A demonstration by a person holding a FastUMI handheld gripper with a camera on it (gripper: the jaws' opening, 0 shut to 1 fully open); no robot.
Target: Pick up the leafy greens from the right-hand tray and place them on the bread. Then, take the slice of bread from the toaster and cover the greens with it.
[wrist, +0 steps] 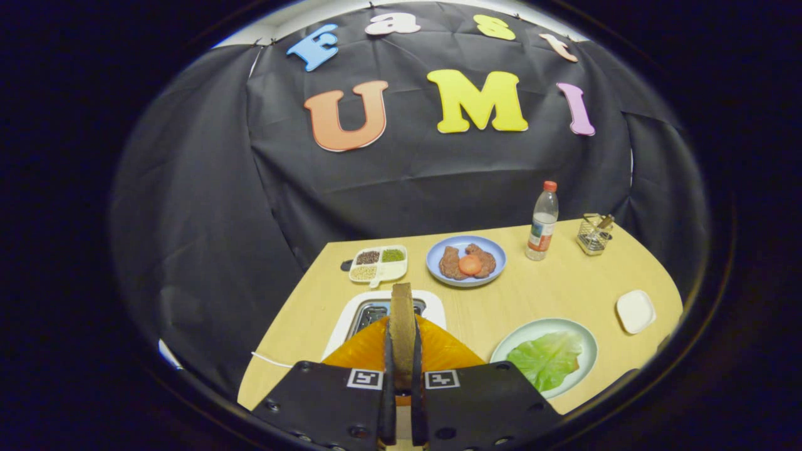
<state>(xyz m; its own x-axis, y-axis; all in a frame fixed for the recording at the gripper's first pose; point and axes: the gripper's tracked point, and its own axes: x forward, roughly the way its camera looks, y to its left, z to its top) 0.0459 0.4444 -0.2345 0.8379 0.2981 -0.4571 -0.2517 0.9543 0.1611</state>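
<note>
Bread first: our gripper point(401, 376) has both fingers pressed on a brown toasted slice of bread point(401, 326), held on edge between them, its long axis running straight ahead along the fingers and its far end raised over the white slot toaster point(382, 310) near the table's left edge. To do this step well, we judge we should carry the slice rightward, turn it flat, and lower it squarely over the green lettuce leaf point(546, 358) on the pale green round plate point(586, 341) near the front right edge of the light wooden table point(539, 288); whether bread lies beneath the leaf we cannot tell. Beyond sit a blue plate of patties point(465, 260) and a clear plastic bottle point(542, 222).
</note>
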